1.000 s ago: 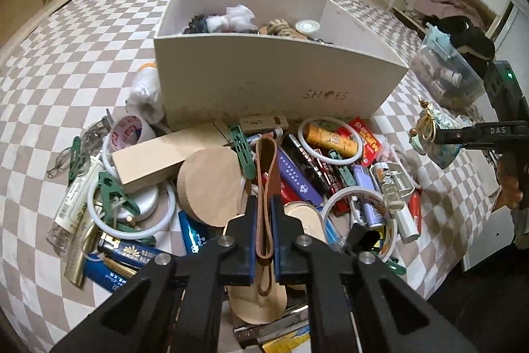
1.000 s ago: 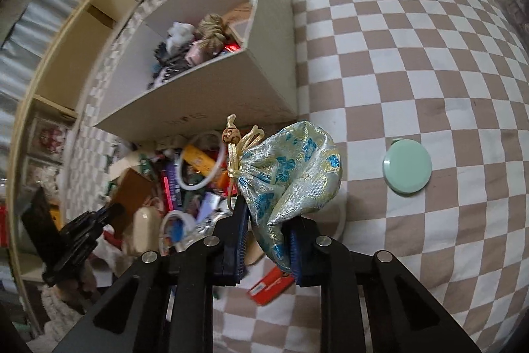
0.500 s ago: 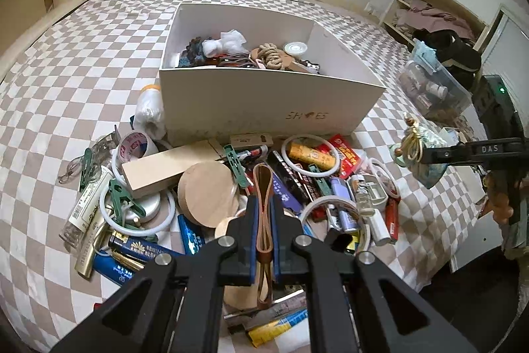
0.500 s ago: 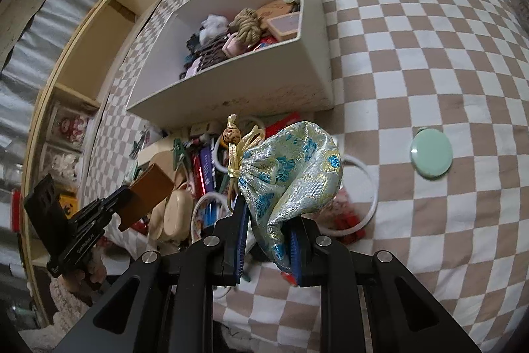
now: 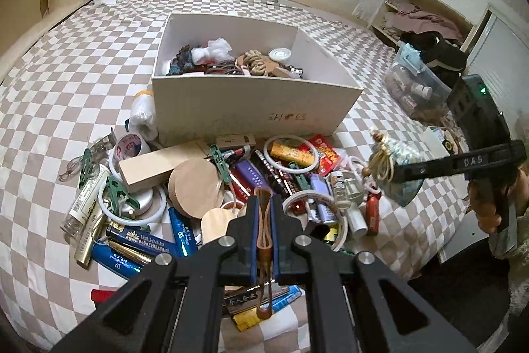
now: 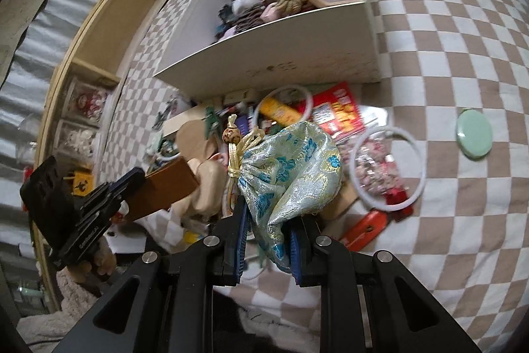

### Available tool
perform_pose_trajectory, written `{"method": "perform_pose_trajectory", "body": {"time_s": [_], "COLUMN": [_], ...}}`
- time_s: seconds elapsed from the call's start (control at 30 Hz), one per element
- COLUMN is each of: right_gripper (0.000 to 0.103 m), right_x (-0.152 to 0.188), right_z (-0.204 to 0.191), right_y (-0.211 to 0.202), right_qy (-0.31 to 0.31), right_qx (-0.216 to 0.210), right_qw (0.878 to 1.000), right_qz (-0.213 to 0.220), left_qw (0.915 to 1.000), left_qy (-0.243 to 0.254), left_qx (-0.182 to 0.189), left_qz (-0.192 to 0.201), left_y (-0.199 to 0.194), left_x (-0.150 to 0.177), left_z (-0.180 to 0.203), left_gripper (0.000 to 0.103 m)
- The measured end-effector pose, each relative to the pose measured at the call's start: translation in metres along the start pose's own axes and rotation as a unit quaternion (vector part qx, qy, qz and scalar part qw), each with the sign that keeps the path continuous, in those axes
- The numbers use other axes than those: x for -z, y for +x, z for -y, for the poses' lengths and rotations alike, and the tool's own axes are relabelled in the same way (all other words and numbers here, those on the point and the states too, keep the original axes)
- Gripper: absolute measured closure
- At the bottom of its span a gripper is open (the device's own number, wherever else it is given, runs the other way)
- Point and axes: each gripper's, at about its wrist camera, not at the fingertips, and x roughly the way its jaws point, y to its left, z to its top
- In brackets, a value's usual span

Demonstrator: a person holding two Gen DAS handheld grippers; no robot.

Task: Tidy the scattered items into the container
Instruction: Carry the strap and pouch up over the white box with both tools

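Observation:
A white shoe box stands on the checkered bed and holds several small items; it also shows in the right wrist view. My left gripper is shut on a flat brown leather piece and holds it above the pile of scattered items in front of the box. My right gripper is shut on a brocade drawstring pouch with blue flowers, held above the right end of the pile. The pouch also shows in the left wrist view.
A mint round lid lies alone on the bed right of the pile. White rings, wooden discs, batteries and tubes fill the pile. A clear storage bin and shelves stand beyond the bed's right edge.
Both grippers have risen and drawn back from the pile with their loads, so the box's inside shows more. The grips have not changed.

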Motion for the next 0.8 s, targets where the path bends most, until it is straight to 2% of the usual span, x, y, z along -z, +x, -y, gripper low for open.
{"method": "perform_pose_trajectory", "body": {"time_s": [0.27, 0.63, 0.8], "right_gripper": [0.081, 0.081, 0.081], "right_x": [-0.005, -0.030, -0.048], "right_z": [-0.034, -0.061, -0.070], "right_y": [-0.010, -0.039, -0.056], "right_qy": [-0.028, -0.043, -0.039], "right_qx": [-0.035, -0.069, -0.084], "right_qw": [0.999, 0.995, 0.991], "right_qz": [0.016, 0.065, 0.093], "left_qw": [0.9997, 0.9980, 0.9967], "left_qy": [-0.001, 0.001, 0.020], "left_qx": [0.011, 0.012, 0.009], "left_qz": [0.024, 0.062, 0.078], "left_y": [-0.012, -0.029, -0.036], "left_x": [-0.016, -0.049, -0.074], "left_z": [0.005, 0.006, 0.009], "left_gripper": [0.096, 0.097, 0.097]}}
